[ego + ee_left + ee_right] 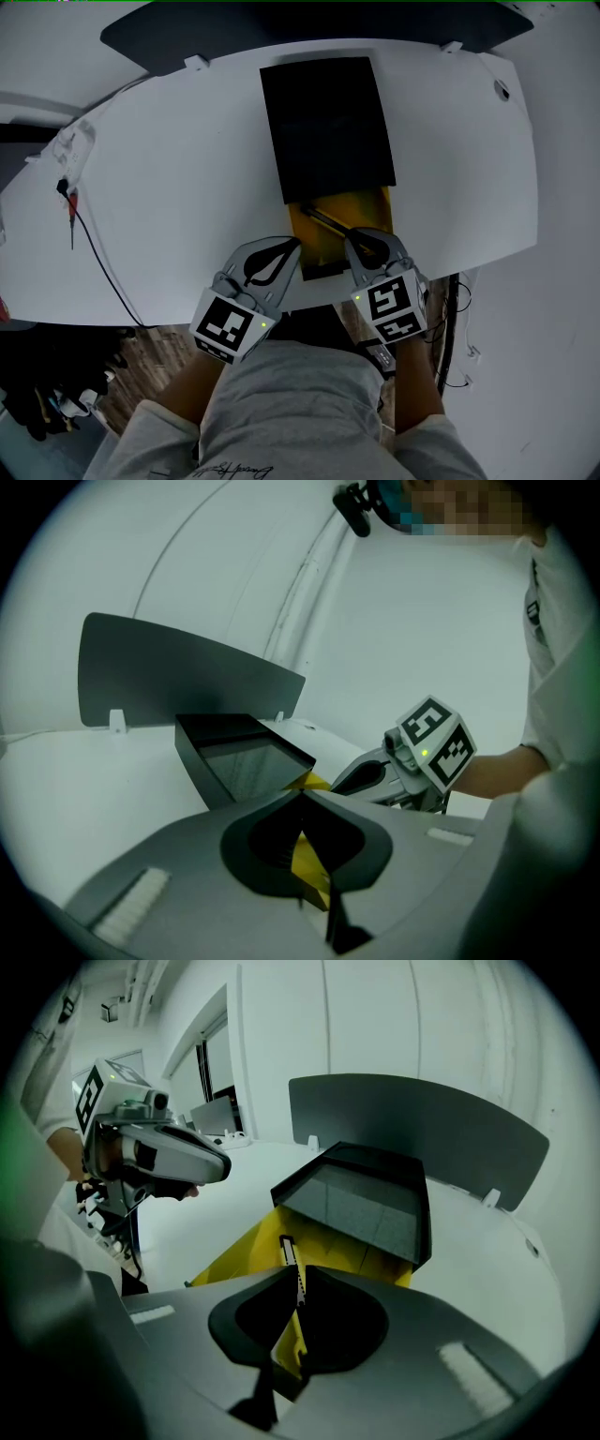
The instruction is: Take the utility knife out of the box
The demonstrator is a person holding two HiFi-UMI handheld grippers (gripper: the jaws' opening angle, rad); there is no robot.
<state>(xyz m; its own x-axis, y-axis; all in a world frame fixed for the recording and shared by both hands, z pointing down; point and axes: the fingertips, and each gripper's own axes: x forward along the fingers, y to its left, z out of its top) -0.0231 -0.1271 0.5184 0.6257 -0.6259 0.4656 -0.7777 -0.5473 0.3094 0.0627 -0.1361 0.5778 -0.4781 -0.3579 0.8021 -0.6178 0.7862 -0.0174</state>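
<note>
A matte black rectangular sleeve [328,127], the outer half of the box, lay flat on the white bench [169,187]. A shallow yellow tray [323,261] stuck out of the sleeve's near mouth, toward the person. It probably sat half out like a drawer because only the exposed part gave access to the contents. The one thing visible in it was the slim utility knife [325,221], yellow-bodied with a dark notched rail. It lay slantwise on the tray floor just outside the sleeve's mouth, one end near the mouth and the other reaching toward the tray's right side. Whatever part of the tray remained under the sleeve was hidden.

The left gripper [296,246] sat at the tray's left wall, just beyond the sleeve's near-left corner. Its jaws were drawn together, and its own view showed a strip of yellow wall caught between them. It therefore seemed clamped on the tray, most likely to keep it from sliding or lifting while the knife came out.

The right gripper [350,240] pointed steeply down at the knife's end farther from the sleeve. Its jaws stood a narrow slit apart with the knife running through the gap. The pads did not appear to press on it, so I judged the knife to be resting in the tray, not lifted.
</note>
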